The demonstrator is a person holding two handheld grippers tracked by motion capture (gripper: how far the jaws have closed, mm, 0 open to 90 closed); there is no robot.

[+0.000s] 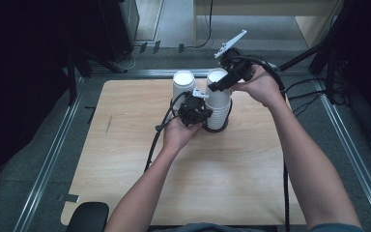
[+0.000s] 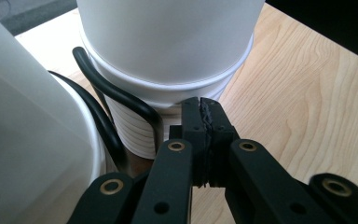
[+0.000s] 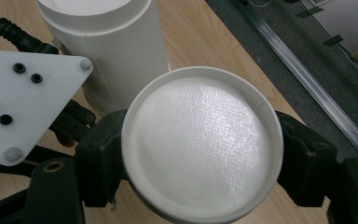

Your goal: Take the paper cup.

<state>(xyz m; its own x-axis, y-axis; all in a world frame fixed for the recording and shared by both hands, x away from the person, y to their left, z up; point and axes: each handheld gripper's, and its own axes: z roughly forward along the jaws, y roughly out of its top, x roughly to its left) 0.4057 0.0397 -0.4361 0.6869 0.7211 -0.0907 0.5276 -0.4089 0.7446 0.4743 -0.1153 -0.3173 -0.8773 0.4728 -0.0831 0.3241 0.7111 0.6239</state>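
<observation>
**Top cup of the stack grasped between the right fingers**

No brand, label or writing can be read on the cups or on the grippers.

Near the far edge of the wooden bench [image 1: 125,159] stands a stack of white paper cups [image 1: 218,113], upside down, inside a black ring holder [image 1: 216,129]. Just beside it, on its left in the high view, stands a second white cup [image 1: 183,83], also upside down. What is inside the cups cannot be seen, because only their closed bottoms show.

The right gripper [image 1: 224,82] comes to the stack from above. In the right gripper view its fingers [image 3: 100,158] press on both sides of the top cup [image 3: 203,144], so they are grasping it; the round bottom of this cup faces the camera.

The left gripper [image 1: 204,107] is low, just beside the stack, near the holder. In the left gripper view its fingers [image 2: 200,128] are clenched together with nothing between them, and their tips are close under the rims of the stacked cups.
</observation>
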